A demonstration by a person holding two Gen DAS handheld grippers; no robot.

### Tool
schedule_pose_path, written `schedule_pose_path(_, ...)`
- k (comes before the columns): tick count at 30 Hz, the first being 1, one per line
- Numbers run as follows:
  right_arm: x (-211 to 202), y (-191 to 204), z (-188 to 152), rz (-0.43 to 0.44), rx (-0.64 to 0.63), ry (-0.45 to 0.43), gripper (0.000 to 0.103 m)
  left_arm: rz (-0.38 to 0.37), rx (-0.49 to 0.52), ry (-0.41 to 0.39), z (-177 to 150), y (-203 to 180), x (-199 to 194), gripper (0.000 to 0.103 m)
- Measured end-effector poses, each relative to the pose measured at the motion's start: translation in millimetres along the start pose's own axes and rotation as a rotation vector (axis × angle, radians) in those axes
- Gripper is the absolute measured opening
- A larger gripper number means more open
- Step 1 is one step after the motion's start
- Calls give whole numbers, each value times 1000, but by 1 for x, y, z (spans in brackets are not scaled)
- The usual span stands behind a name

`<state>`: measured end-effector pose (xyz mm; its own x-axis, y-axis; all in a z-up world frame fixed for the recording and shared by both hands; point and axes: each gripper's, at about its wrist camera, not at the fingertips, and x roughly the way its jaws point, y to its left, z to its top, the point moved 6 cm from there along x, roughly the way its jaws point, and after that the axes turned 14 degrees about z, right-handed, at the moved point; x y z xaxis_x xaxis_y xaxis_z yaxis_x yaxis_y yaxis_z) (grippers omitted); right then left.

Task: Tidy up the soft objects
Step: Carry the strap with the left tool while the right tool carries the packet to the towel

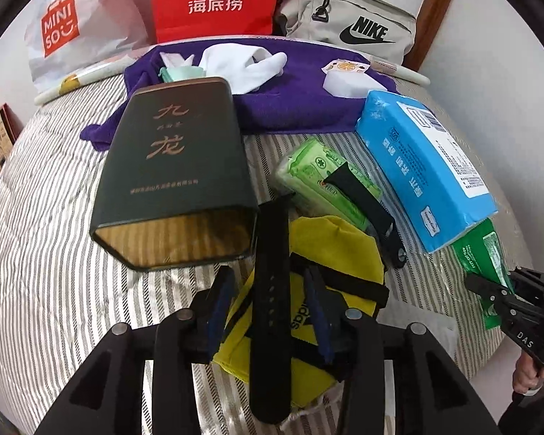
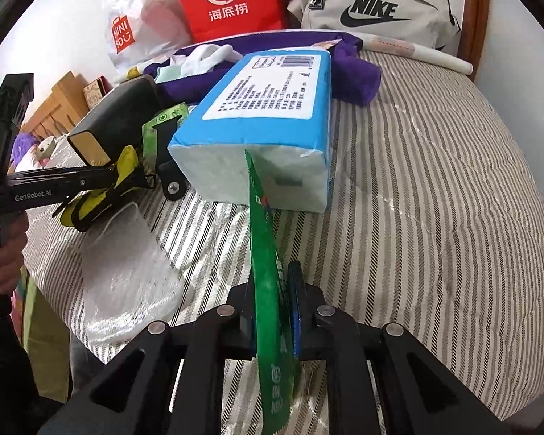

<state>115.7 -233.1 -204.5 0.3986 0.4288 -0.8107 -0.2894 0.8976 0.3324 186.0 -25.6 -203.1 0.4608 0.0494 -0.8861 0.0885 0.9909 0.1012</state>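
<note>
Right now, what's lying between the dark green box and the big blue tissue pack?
A small green tissue pack with a black strap across it, seen in the left wrist view.

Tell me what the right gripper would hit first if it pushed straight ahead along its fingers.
Likely the blue tissue pack: the right gripper holds a green packet whose far tip already reaches the pack's near end. Depth is uncertain.

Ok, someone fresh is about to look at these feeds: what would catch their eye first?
Probably the red paper bag standing at the far edge of the striped bedcover, between a white Miniso bag and a beige Nike bag. Next, the bright blue tissue pack mid-bed, and the green packet pinched edge-on in the right gripper. The left gripper straddles a black strap over a yellow pouch.
</note>
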Motion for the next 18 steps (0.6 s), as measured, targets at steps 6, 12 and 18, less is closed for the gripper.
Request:
schedule_pose_path(6,0,3,-2,-23,-33,-10,11,-33,1,-22,-1,-2,-3,18)
schedule_pose_path(12,-2,7,-5,-27,-44,-6,11,-162,-90,-6,-7,11,-13,18)
schedule_pose_path(18,-4,7,-6,-25,-39,-8,11,-183,-116,-36,-15,24,-27,18)
